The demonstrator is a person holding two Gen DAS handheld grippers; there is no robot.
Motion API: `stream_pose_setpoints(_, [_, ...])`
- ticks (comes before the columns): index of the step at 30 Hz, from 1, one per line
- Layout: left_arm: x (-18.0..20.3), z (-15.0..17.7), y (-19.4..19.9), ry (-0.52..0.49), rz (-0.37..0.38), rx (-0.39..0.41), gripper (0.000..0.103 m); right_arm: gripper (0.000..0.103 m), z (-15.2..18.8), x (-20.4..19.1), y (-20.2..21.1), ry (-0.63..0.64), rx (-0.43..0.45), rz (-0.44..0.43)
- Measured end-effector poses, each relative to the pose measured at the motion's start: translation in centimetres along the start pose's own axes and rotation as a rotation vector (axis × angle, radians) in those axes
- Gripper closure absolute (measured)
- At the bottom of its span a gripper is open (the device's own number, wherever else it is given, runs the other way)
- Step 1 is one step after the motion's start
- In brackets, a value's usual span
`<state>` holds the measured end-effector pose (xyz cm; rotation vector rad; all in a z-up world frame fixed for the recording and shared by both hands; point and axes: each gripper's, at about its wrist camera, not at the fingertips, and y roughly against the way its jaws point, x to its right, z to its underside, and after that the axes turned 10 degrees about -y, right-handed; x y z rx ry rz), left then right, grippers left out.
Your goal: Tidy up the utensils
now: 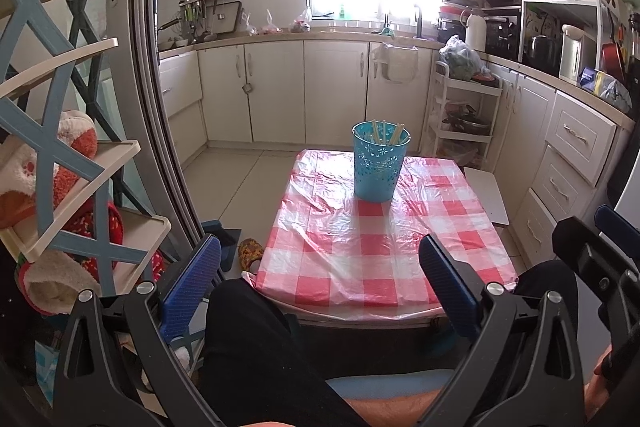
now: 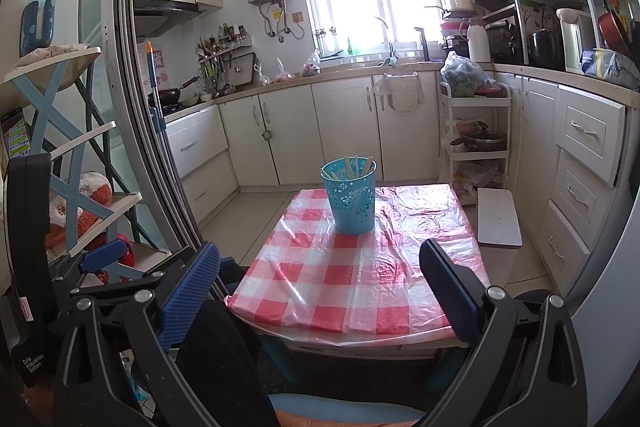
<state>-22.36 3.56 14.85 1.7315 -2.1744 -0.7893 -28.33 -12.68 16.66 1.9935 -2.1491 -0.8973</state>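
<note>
A blue perforated utensil cup stands upright at the far end of a small table with a red-and-white checked cloth. Several wooden chopsticks stand inside it. The cup also shows in the right wrist view, with the chopsticks in it, on the same table. My left gripper is open and empty, held back at the table's near edge. My right gripper is open and empty, also near the near edge.
A blue-and-cream shelf rack with plush toys stands at the left behind a sliding door frame. White kitchen cabinets line the back and right. A white trolley and a white board sit to the table's right.
</note>
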Motion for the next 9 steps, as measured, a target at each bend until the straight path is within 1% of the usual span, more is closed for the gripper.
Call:
stream_pose_setpoints(2, [0.1,-0.1,-0.7,-0.002,0.008,-0.021,0.008,0.007,-0.3,0.7,-0.9,-0.017,-0.016,0.004])
stream_pose_setpoints(5, [0.0,-0.1,-1.8,0.004,0.014,-0.043,0.008,0.007,-0.6,1.9,-2.9,-0.034,-0.042,0.032])
stream_pose_setpoints(7, [-0.1,-0.2,-2.7,0.008,0.019,-0.058,0.008,0.007,-1.0,2.9,-4.8,-0.025,-0.052,0.066])
stream_pose_setpoints(9, [-0.1,-0.3,-4.0,0.007,0.025,-0.083,0.008,0.007,-1.3,3.8,-7.7,-0.002,-0.068,0.103])
